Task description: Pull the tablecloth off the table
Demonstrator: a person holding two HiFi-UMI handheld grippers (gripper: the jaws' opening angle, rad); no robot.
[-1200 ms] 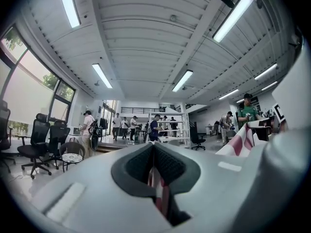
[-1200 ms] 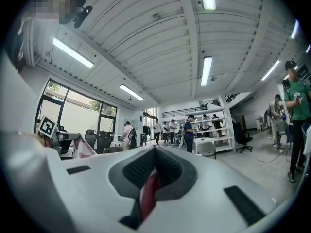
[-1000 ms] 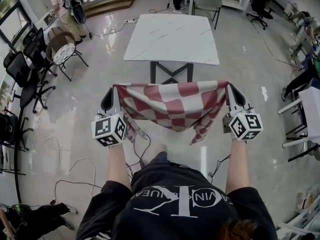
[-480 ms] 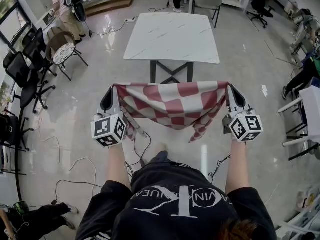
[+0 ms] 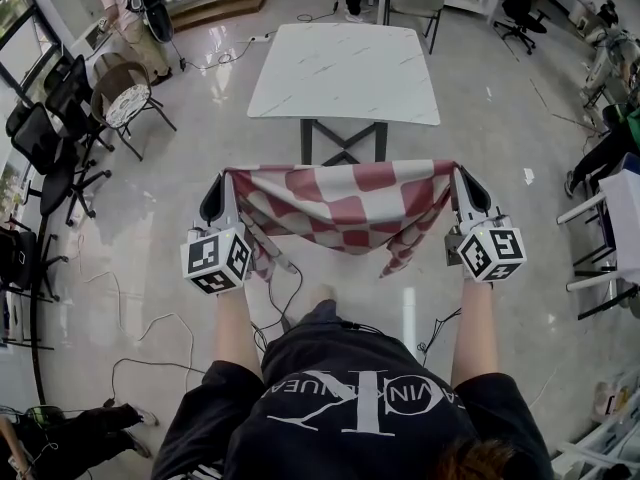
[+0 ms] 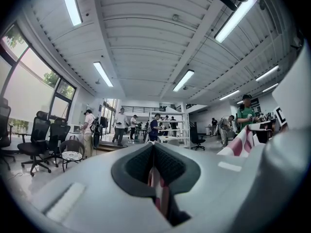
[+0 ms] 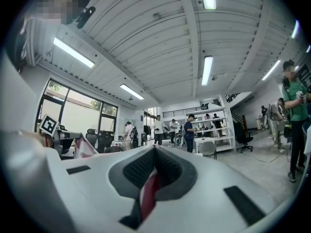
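Note:
A red-and-white checked tablecloth (image 5: 345, 206) hangs stretched in the air between my two grippers, clear of the white marble-top table (image 5: 345, 73) ahead, whose top is bare. My left gripper (image 5: 224, 180) is shut on the cloth's left corner, and red-and-white fabric (image 6: 154, 183) shows pinched between its jaws. My right gripper (image 5: 462, 176) is shut on the right corner, with a red fold of the cloth (image 7: 148, 194) between its jaws. The cloth's middle sags, and a loose tail (image 5: 400, 258) droops near the right side.
Black office chairs (image 5: 60, 118) and a small round-seat chair (image 5: 125, 103) stand at the left. Cables (image 5: 160, 338) lie on the glossy floor near the person's feet. A grey chair (image 5: 412, 8) stands behind the table. Several people stand at the back by the shelves (image 7: 204, 125).

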